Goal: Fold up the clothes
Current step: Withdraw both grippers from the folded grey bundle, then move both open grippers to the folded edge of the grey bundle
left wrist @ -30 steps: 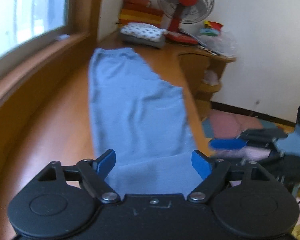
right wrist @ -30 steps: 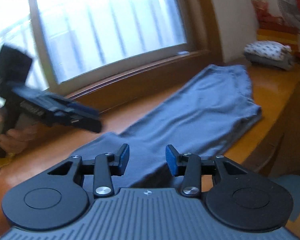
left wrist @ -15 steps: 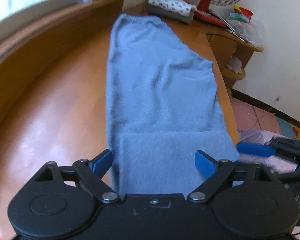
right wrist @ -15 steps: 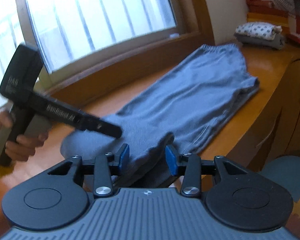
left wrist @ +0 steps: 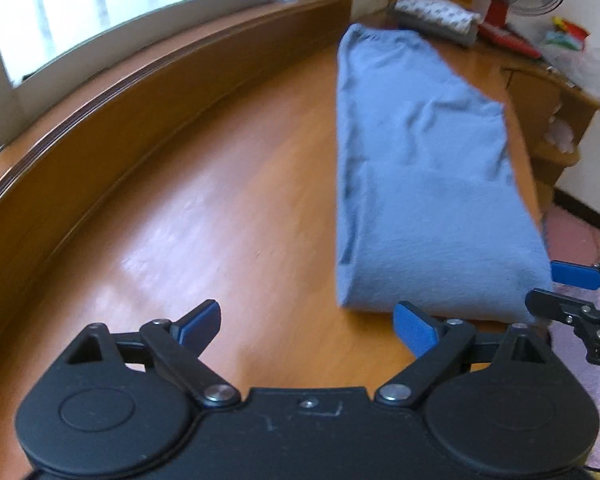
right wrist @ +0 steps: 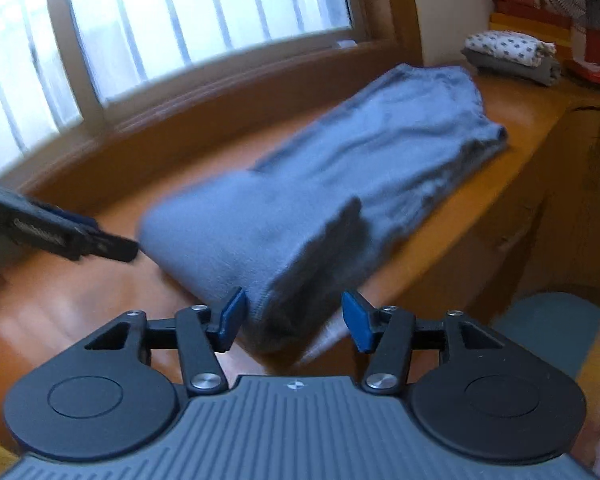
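Trousers (left wrist: 424, 184), blue-grey, lie lengthwise on the wooden table (left wrist: 204, 216) near its outer edge, the near end doubled back over the rest into a soft fold. Left gripper (left wrist: 306, 322) hovers over bare wood just beside that fold, jaws spreading with nothing between them. Right gripper (right wrist: 294, 318) is at the fold's corner, jaws also parting; the cloth sits between the blue pads (right wrist: 233, 314), and the picture is too blurred to tell whether one still brushes it. Folded clothes (right wrist: 510, 54) are stacked at the far end by a fan (right wrist: 588, 4).
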Demonstrator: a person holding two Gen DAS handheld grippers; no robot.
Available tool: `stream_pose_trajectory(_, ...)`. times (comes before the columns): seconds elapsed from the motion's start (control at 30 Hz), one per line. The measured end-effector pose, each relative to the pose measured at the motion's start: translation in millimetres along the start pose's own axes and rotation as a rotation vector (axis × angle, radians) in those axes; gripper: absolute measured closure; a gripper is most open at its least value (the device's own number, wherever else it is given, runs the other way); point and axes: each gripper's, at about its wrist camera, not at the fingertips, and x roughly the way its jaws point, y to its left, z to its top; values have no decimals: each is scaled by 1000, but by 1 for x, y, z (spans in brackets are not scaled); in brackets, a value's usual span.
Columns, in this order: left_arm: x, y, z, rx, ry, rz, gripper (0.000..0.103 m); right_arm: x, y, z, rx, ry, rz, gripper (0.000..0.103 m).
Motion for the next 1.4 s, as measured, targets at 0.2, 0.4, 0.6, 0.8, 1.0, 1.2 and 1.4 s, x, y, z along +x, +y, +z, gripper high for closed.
stream_pose_trajectory(0.2,-5,1,0,-29,-19,-3,10,-22,16,4,-49,-53,-24,46)
stream_pose_trajectory(0.4,-8,-7,-10,-31,-8,8,10,-37,28,-1,-68,-64,-54,37)
stream_pose_trajectory(0.6,-14,-8,-23,-29,-1,-7,9,-45,42,-12,-86,-52,-60,35)
stream_pose_trajectory(0.8,-17,-4,-32,-35,12,-10,9,-43,56,-21,-107,-22,-58,35)
stream_pose_trajectory(1.0,-13,-1,-40,3,24,-39,8,-38,64,-27,-110,-7,-68,35)
stream_pose_trajectory(1.2,-8,-7,-36,161,-89,-129,9,-28,60,-33,-105,-47,-116,35)
stream_pose_trajectory(1.4,7,-12,-19,281,-138,-227,9,-14,57,-31,-192,-87,-144,35)
